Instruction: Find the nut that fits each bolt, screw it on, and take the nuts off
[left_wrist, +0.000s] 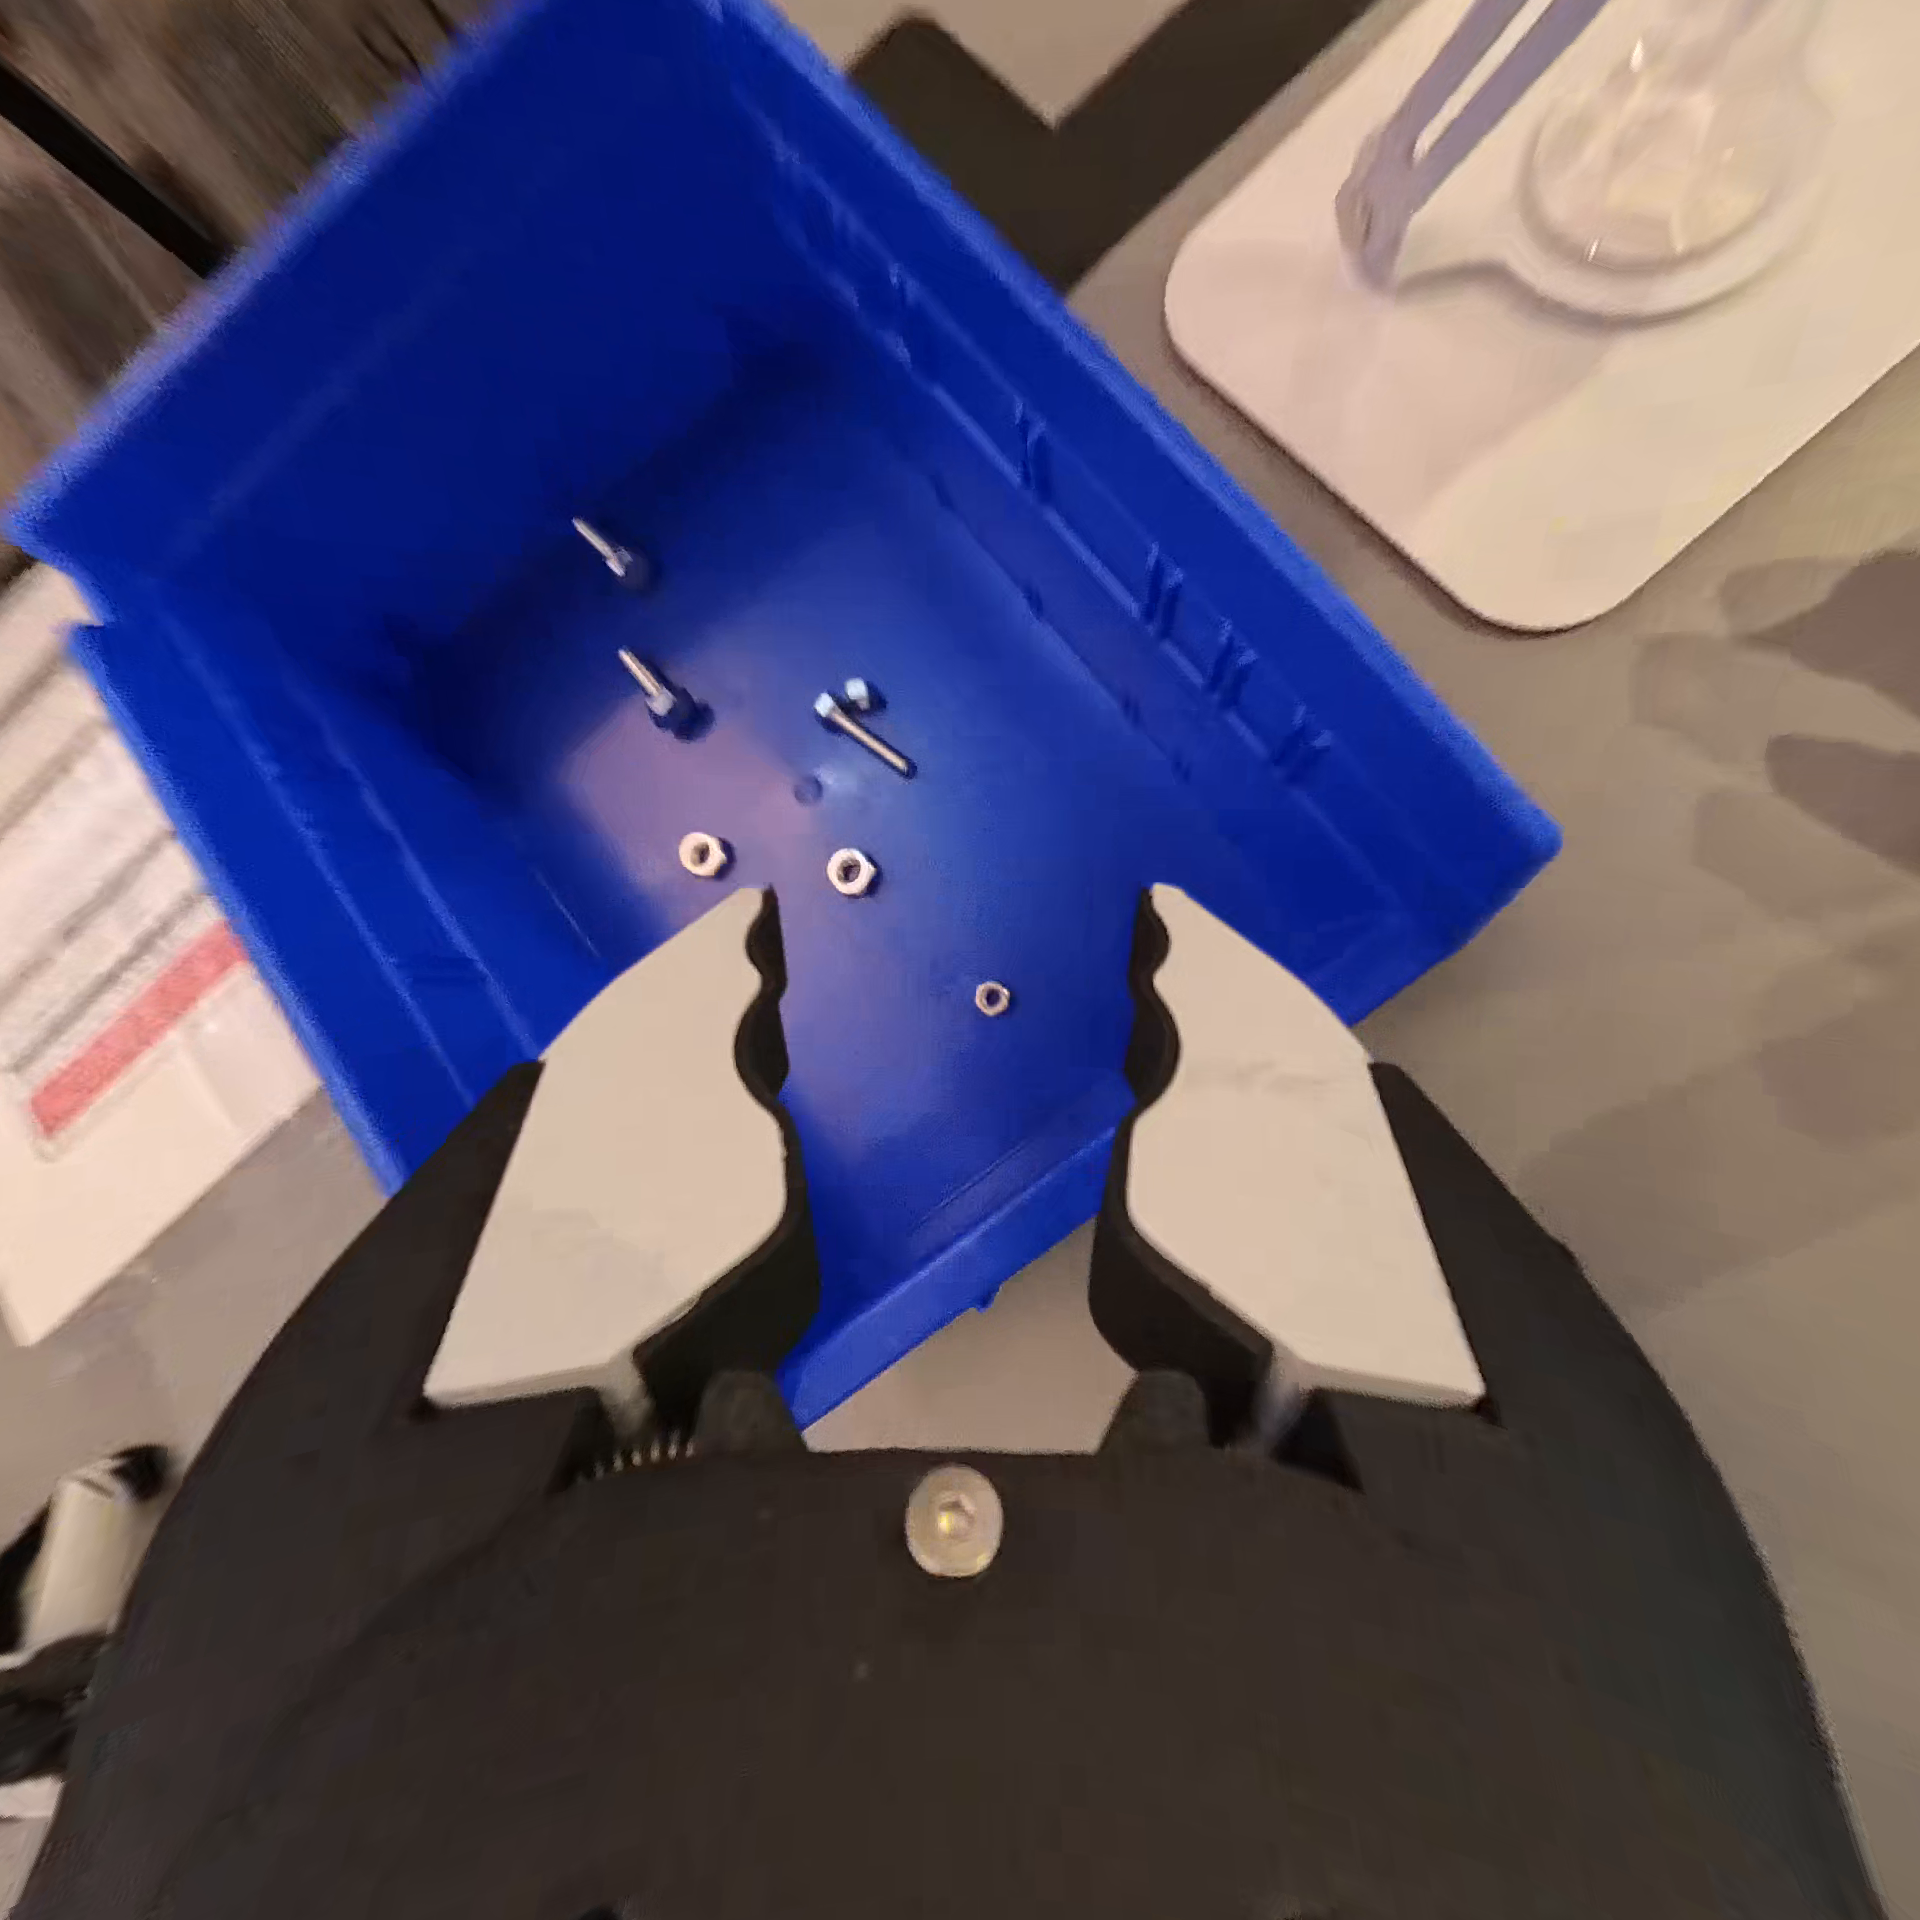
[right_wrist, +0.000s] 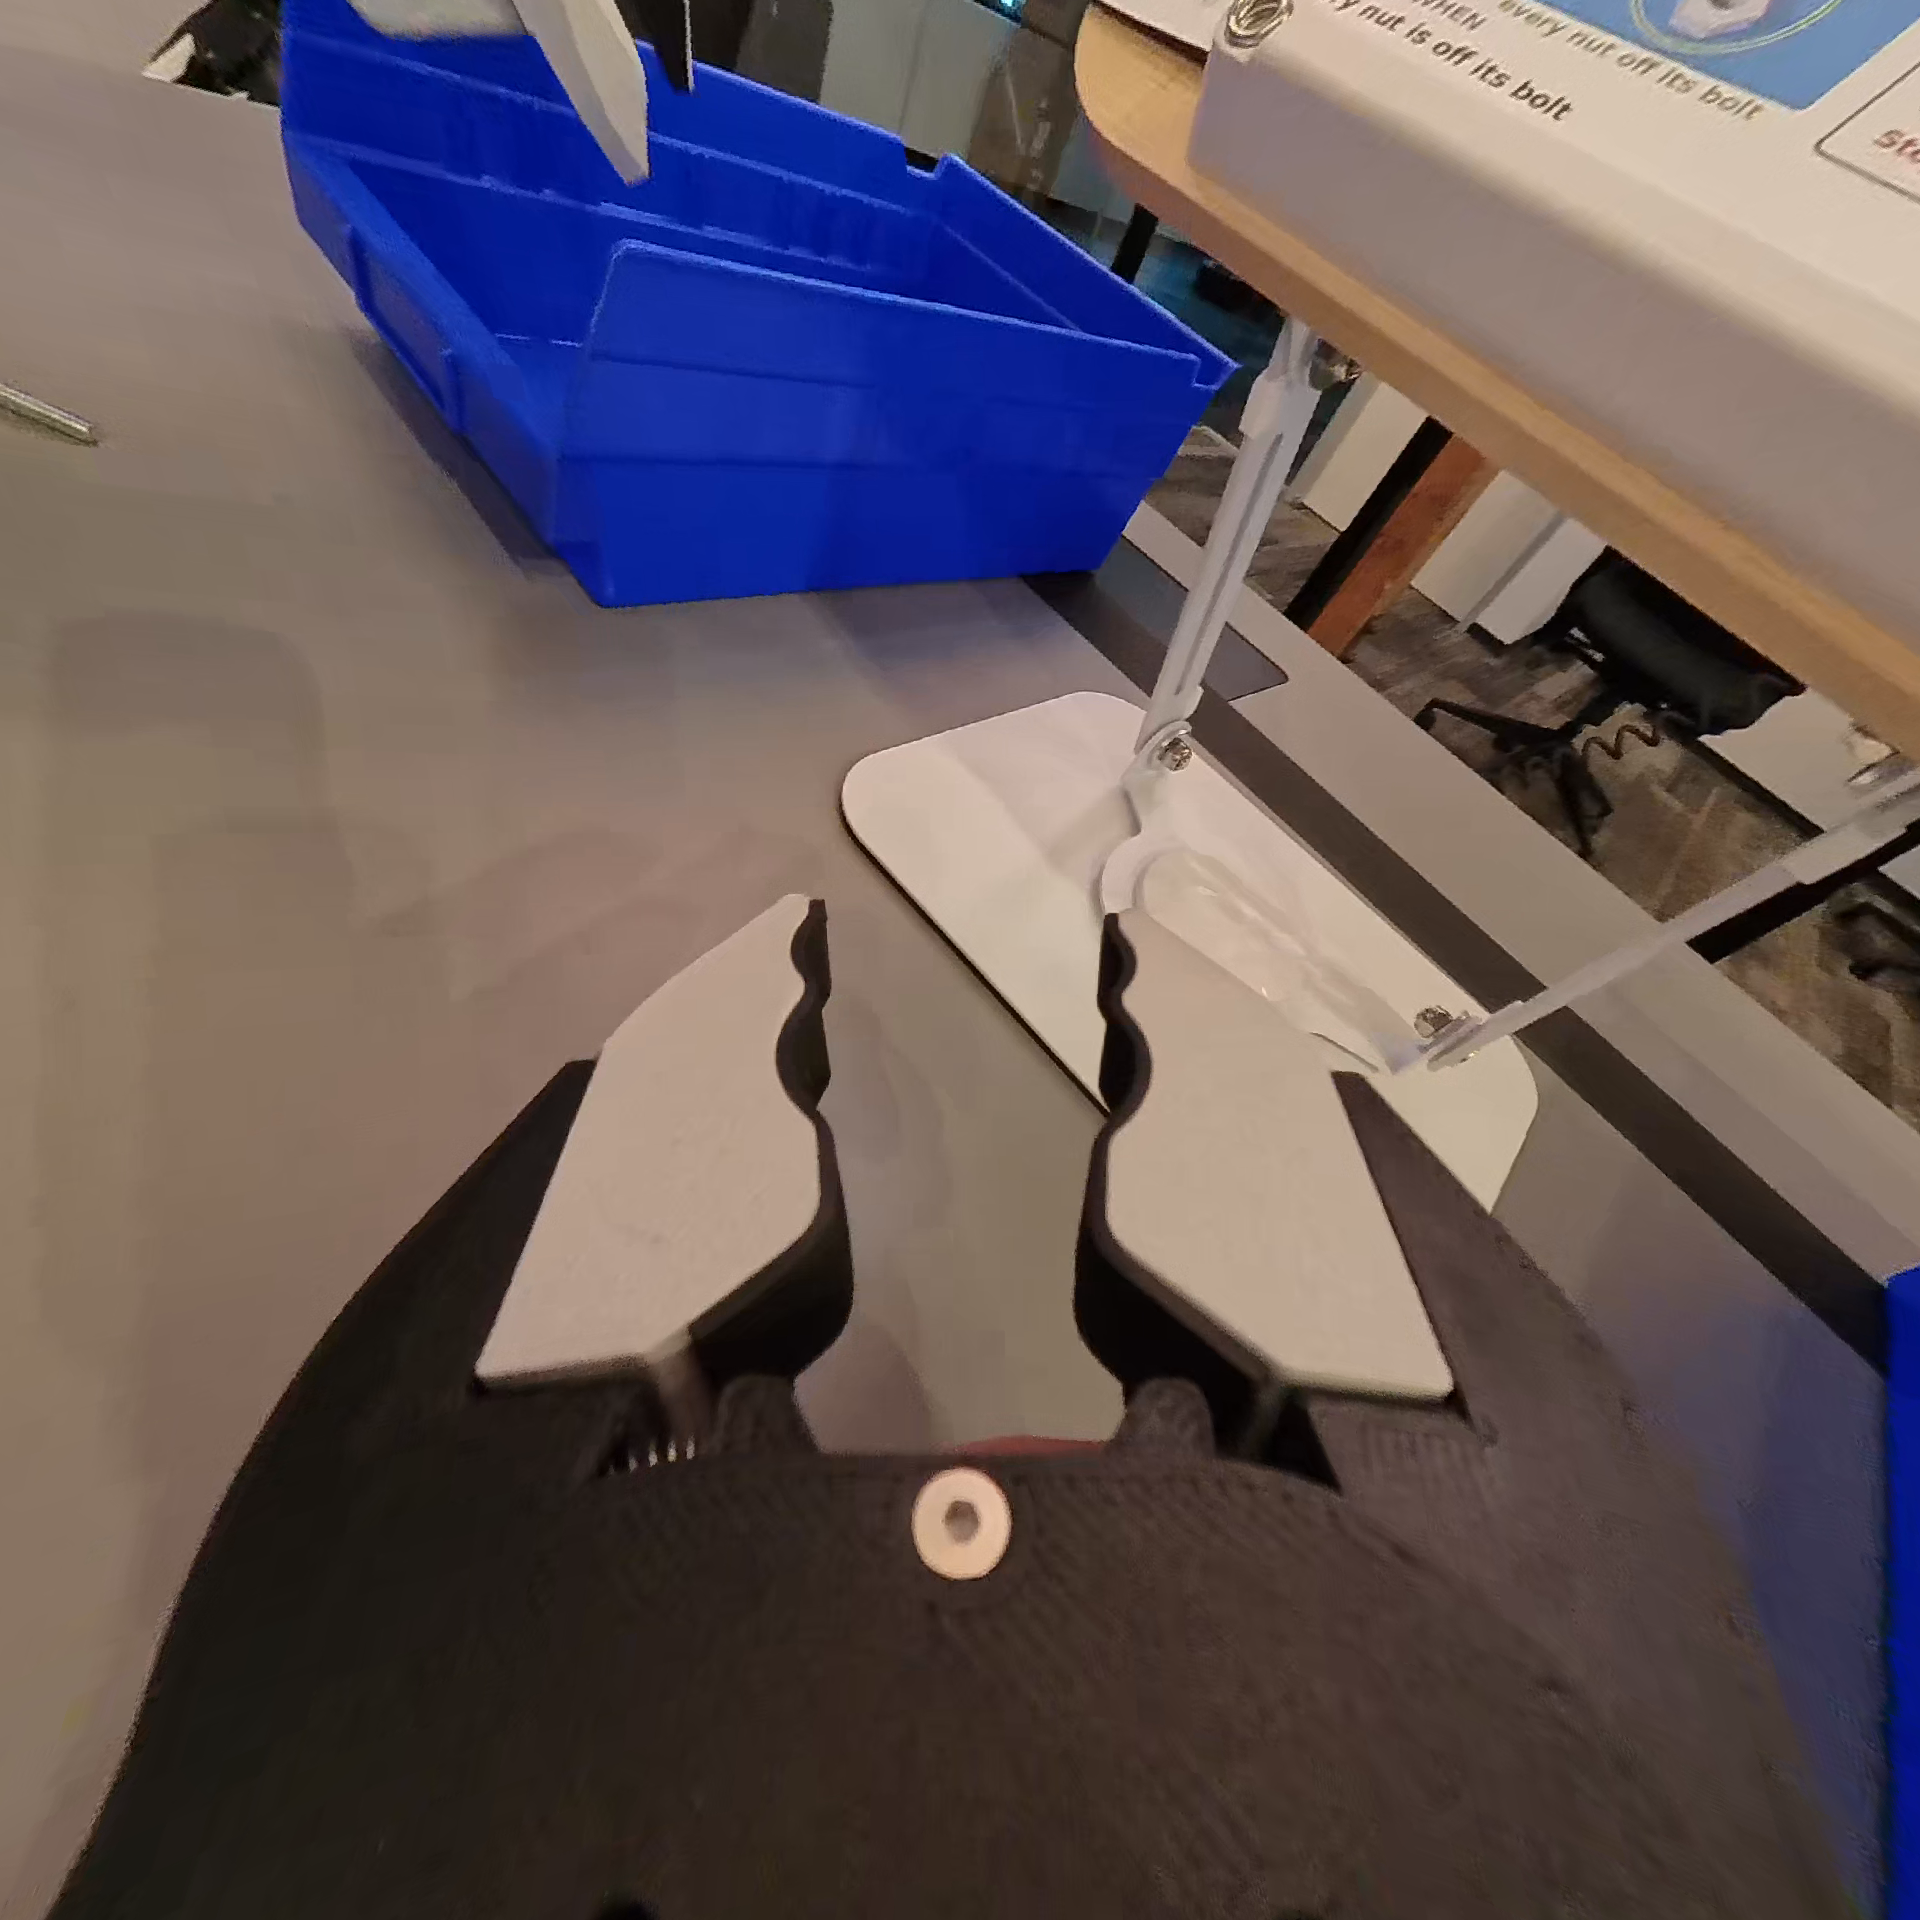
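Item 1, grey table (right_wrist: 312, 727): carries everything listed below.

Item 2, blue bin (left_wrist: 436, 343): open-topped, set on the table. All the visible task hardware lies on its floor.

Item 3, white stand base (right_wrist: 966, 831): flat plate beside the bin, with thin white struts rising to a board overhead. Not part of the task.

Item 4, left gripper (left_wrist: 956, 894): poised above the bin's near end, jaws spread wide, nothing between them. Its pale fingertip also shows over the bin in the right wrist view.

Item 5, right gripper (right_wrist: 961, 914): low over bare table beside the stand base, well apart from the bin, jaws apart and empty.

Item 6, 3 bolts: 1 at the far end (left_wrist: 608, 545), 1 nearer the middle (left_wrist: 649, 686), 1 lying flat (left_wrist: 868, 738) with a small nut (left_wrist: 858, 691) touching its head end.

Item 7, 3 loose nuts: 2 larger (left_wrist: 703, 854) (left_wrist: 852, 871) just beyond the left fingertips, 1 smaller (left_wrist: 992, 997) between the open jaws but lying far below them.

Handling note, a judgement: the step looks like a first pick. Choose 1 piece only, lower squarely, and close across a nut's flats or a bolt's shank. Small flat nuts will likely slide on smooth plastic, so descend slowly.
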